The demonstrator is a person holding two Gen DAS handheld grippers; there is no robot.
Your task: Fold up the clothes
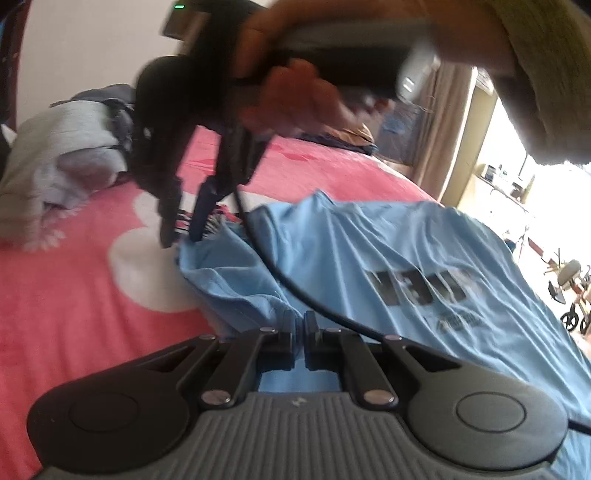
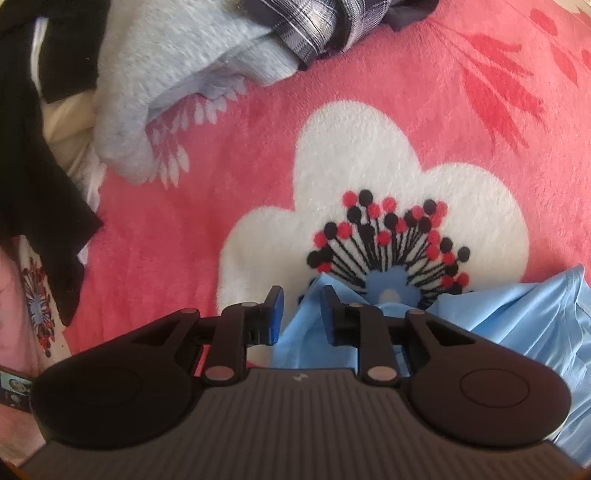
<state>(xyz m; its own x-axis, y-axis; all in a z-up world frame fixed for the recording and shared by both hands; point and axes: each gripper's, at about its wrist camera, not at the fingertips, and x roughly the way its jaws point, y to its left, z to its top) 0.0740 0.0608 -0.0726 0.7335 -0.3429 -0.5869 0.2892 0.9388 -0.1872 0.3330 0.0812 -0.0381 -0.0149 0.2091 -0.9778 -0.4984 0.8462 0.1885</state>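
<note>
Pinched shut on the light blue T-shirt [image 1: 388, 258], my left tongs [image 1: 300, 325] grip its near fold on the pink bed [image 1: 74, 295]. Right tongs [image 2: 302, 308] stand apart over the shirt's edge beside the white flower [image 2: 369, 177].

The right gripper [image 2: 300, 314] points steeply down at a bed covered by a pink blanket [image 2: 229, 192] with a large white flower print [image 2: 369, 162]. Its jaws stand apart, blue pads facing each other. A fold of the light blue shirt [image 2: 517, 325] lies in the gap between them; the pads do not visibly press on it. The shirt spreads to the lower right. At upper left lies a pale blue fleecy garment [image 2: 177, 51], a plaid cloth [image 2: 314, 22] touching it. A black garment [image 2: 33, 192] hangs at the left edge.
</note>
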